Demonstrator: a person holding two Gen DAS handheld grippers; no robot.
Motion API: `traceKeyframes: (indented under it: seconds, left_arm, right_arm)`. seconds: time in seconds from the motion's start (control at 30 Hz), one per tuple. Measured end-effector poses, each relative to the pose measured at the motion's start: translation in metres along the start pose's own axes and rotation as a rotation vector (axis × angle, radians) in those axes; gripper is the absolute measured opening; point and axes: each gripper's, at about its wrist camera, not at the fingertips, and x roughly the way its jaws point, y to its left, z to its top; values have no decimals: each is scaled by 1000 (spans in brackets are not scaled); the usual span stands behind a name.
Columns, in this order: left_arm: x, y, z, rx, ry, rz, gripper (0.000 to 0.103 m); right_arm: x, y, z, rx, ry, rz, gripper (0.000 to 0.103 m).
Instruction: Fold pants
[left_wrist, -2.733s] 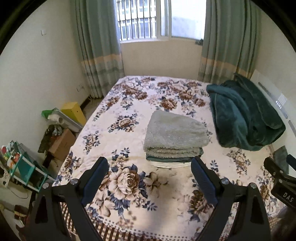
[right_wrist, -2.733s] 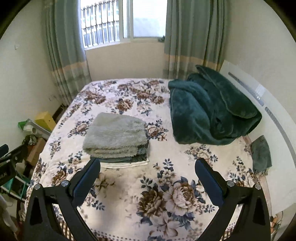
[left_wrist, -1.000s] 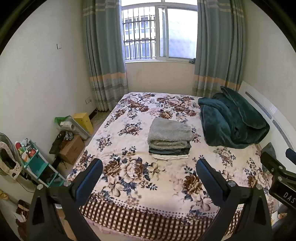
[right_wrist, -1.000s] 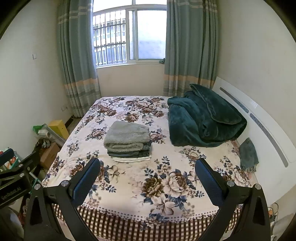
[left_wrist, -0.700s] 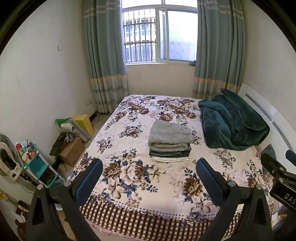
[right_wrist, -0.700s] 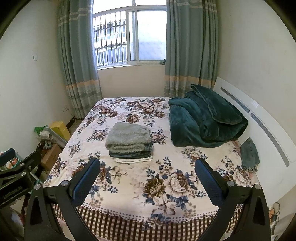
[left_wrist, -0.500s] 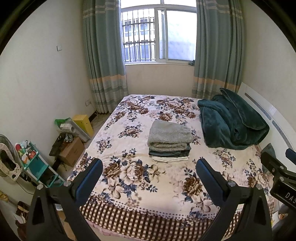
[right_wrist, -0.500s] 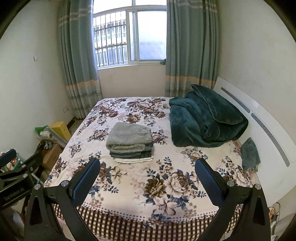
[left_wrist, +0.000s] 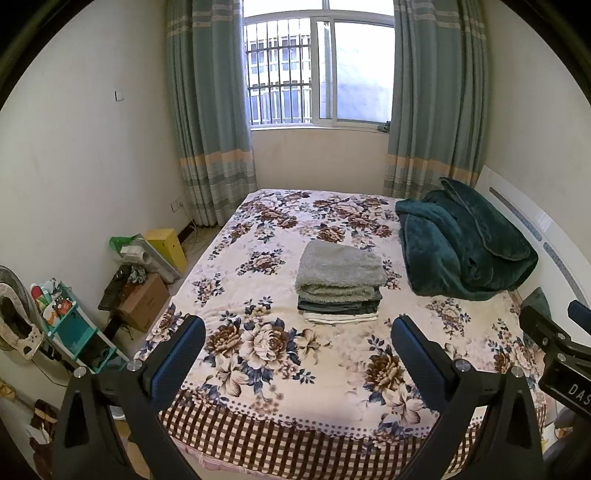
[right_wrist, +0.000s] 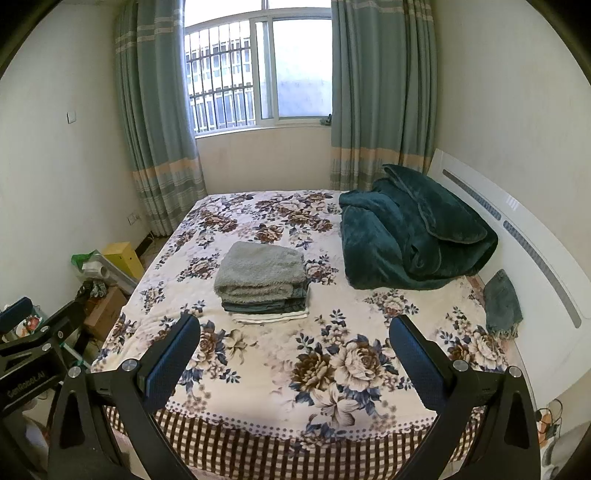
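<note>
From the left wrist view, I see a neat stack of folded clothes (left_wrist: 340, 286) near the middle of the bed (left_wrist: 280, 354), with a green blanket (left_wrist: 461, 247) heaped beside it toward the headboard. I judge the folding done for these pieces; I cannot tell which layers are pants. My left gripper (left_wrist: 297, 349) hangs off the foot of the bed, jaws wide apart, holding and touching nothing.

From the right wrist view, the stack (right_wrist: 264, 282) looks squared and untouched. A small dark garment (right_wrist: 502, 304) by the headboard may be left to fold. My right gripper (right_wrist: 295, 349) is likewise spread wide and empty.
</note>
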Motion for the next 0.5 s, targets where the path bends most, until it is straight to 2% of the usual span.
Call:
traceKeyframes:
  seconds: [0.5]
  left_arm:
    - [-1, 0, 0, -8, -3, -5, 103]
  right_arm:
    - [4, 14, -8, -4, 8, 13, 103]
